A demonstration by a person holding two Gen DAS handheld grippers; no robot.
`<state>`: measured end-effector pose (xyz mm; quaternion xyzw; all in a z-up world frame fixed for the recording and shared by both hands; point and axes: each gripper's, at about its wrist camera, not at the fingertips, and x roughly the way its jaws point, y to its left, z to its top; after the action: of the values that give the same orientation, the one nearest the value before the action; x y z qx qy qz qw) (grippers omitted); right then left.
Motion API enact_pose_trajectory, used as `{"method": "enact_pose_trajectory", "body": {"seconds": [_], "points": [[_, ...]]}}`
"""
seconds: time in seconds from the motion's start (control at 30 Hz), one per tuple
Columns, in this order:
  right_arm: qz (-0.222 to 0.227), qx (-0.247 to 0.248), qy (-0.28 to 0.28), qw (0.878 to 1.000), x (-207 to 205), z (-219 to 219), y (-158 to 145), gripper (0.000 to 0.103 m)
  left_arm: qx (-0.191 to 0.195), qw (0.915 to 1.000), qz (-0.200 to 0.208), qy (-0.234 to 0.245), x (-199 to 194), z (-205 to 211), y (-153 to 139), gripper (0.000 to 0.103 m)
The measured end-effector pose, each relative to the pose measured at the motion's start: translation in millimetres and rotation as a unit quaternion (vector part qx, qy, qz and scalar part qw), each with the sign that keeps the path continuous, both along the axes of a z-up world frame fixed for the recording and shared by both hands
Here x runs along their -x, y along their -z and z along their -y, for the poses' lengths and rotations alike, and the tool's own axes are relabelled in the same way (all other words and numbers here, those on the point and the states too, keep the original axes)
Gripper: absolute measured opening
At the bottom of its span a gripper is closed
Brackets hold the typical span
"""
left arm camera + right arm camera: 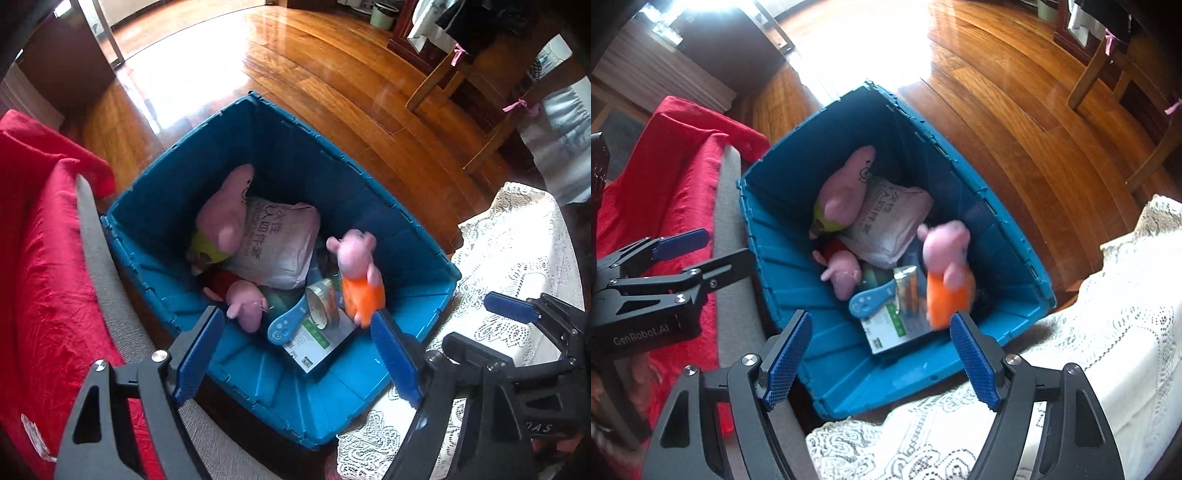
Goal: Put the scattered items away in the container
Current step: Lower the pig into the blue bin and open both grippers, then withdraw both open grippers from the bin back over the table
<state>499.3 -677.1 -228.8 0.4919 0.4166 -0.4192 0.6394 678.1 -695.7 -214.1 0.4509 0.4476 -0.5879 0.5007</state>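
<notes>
A blue plastic crate (417, 236) (1012, 229) stands on the wooden floor between two seats. Inside lie a large pink plush (229, 210) (846, 188), a pale printed pillow bag (277, 243) (890, 221), a small pink plush (245, 302) (844, 275), a blue handheld gadget (286, 323) (866, 299) and a box (317, 343) (890, 328). A pink pig plush in an orange dress (358, 273) (947, 273) is blurred, in the air over the crate's near right side. My left gripper (295, 354) and right gripper (882, 358) are both open and empty above the crate's near edge.
A red-covered sofa (40, 258) (676, 177) lies to the left. A white lace cover (517, 251) (1089, 332) lies to the right. Wooden chair legs (436, 77) (1086, 77) stand on the floor beyond. The other gripper appears in each view's edge (517, 332) (665, 266).
</notes>
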Motion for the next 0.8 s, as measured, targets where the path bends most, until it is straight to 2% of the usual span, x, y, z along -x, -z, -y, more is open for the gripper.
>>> {"method": "enact_pose_trajectory", "body": {"seconds": [0.07, 0.23, 0.3, 0.8], "points": [[-0.002, -0.003, 0.002, 1.000, -0.8, -1.2, 0.2, 0.087, -0.004, 1.0000, 0.003, -0.004, -2.3, -1.7, 2.0, 0.082], [-0.008, -0.004, 0.003, 1.000, -3.3, -3.4, -3.0, 0.090, -0.009, 0.9999, 0.010, -0.006, -4.9, -5.3, 4.8, 0.082], [-0.010, -0.004, 0.005, 1.000, -3.1, -4.8, -4.2, 0.096, -0.009, 0.9999, 0.010, -0.006, -4.6, -6.2, 4.4, 0.082], [-0.019, -0.002, 0.018, 1.000, 3.6, -18.4, -13.3, 0.097, -0.007, 0.9999, 0.012, 0.003, -1.7, -14.1, -0.9, 0.082]]}}
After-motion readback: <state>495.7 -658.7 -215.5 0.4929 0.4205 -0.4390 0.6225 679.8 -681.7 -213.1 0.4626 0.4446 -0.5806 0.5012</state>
